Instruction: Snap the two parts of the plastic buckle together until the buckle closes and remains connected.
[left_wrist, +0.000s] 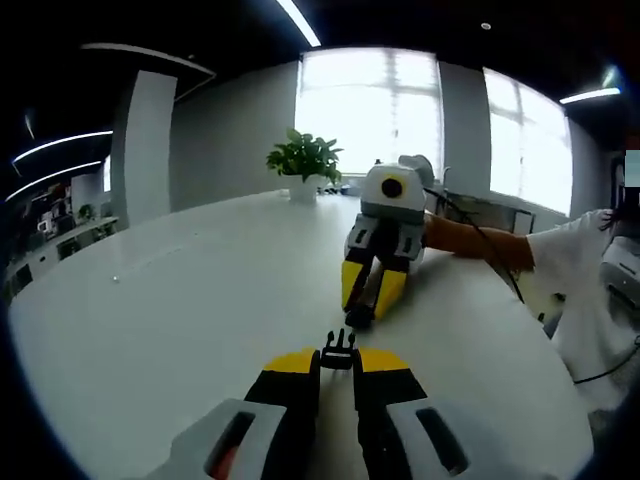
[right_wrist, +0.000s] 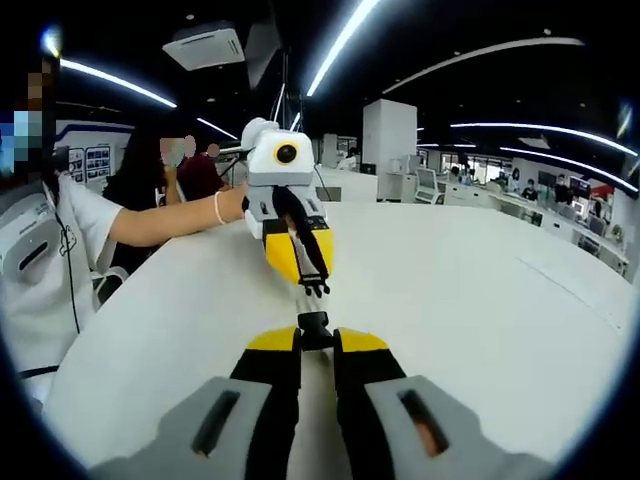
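Now both halves are lined up over the white table (left_wrist: 150, 320); the left gripper (left_wrist: 338, 358) clenches the pronged half (left_wrist: 338, 350); the right gripper (right_wrist: 314, 335) grasps the socket half (right_wrist: 313, 323); the two sit slightly apart, so the next move likely calls for a straight push together.

Above the middle of the table (left_wrist: 150, 330), the left gripper (left_wrist: 338, 362) holds the pronged buckle half (left_wrist: 338, 352) facing the right gripper (left_wrist: 363, 300), which holds the socket half (right_wrist: 313, 325) (halves near, apart). A potted plant (left_wrist: 304, 165) stands at the table's far edge.
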